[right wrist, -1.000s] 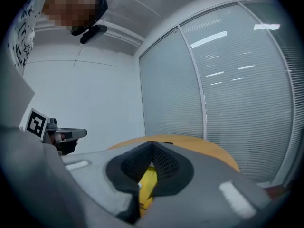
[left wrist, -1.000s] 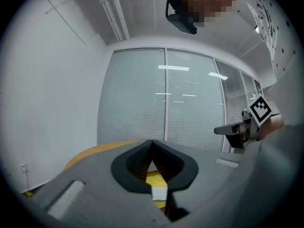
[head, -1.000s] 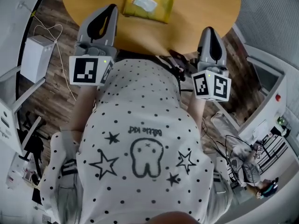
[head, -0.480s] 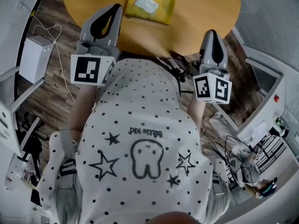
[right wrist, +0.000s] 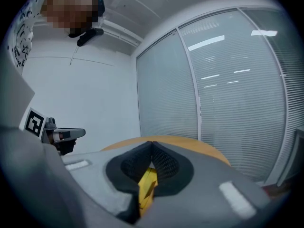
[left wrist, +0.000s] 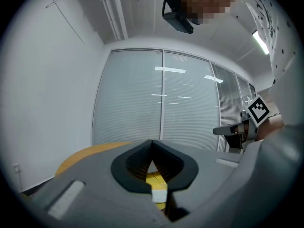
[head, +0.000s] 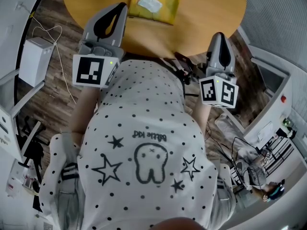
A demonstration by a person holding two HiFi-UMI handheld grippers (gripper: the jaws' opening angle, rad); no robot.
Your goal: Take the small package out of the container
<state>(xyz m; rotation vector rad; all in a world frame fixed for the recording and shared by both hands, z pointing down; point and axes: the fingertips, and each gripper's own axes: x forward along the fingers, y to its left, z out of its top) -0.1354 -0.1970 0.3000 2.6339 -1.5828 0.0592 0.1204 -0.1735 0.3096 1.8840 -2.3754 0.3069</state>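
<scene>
Right hand-held gripper (head: 219, 35) closed, bag (head: 154, 5) on table (head: 211, 11)

The counter (head: 211, 8) at 12 o'clock is warm orange-yellow. On it lies a bright yellow container (head: 163, 13) with a pale, whitish small package (head: 150, 3). The left hand-held gripper (head: 117, 9) and right hand-held gripper (head: 218, 36) are grey with black linings (left wrist: 125, 170). Each bears a white cube (head: 91, 72) with black square markers. The shirt (head: 144, 128) is white with black dots, stars and a tooth outline. The floor (head: 53, 104) at 9 o'clock is dark brown wood grain.
</scene>
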